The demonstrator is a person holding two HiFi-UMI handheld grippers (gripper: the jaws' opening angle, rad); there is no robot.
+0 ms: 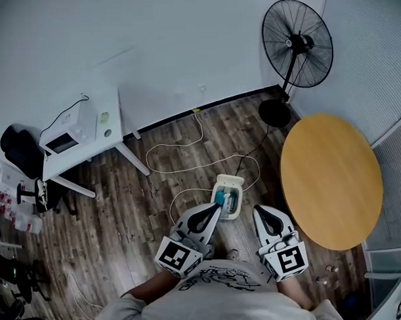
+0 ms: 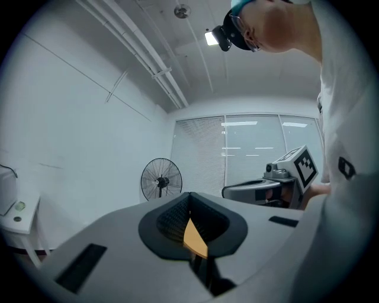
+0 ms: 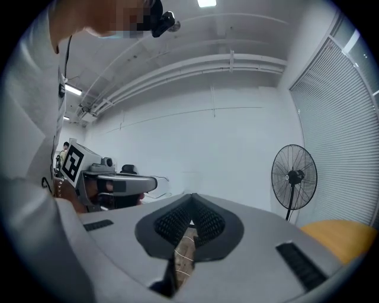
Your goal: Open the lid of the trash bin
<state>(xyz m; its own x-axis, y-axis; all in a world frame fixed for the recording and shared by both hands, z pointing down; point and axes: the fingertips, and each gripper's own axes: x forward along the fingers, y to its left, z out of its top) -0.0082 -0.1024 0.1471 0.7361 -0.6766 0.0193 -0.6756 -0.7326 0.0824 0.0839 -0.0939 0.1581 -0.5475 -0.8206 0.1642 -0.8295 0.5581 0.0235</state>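
Left gripper (image 1: 215, 211) and right gripper (image 1: 260, 210) were both pinched shut, empty; trash bin (image 1: 230, 193) sat just ahead of the left tip; left nearer.

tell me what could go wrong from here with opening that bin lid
The white cable loops on the floor beside the trash bin and could snag a foot. The left gripper and right gripper both have their jaws together, so they may shove the bin rather than grip its lid.

Round table (image 1: 331, 178) right of trash bin (image 1: 230, 180), cable (image 1: 181, 170) behind
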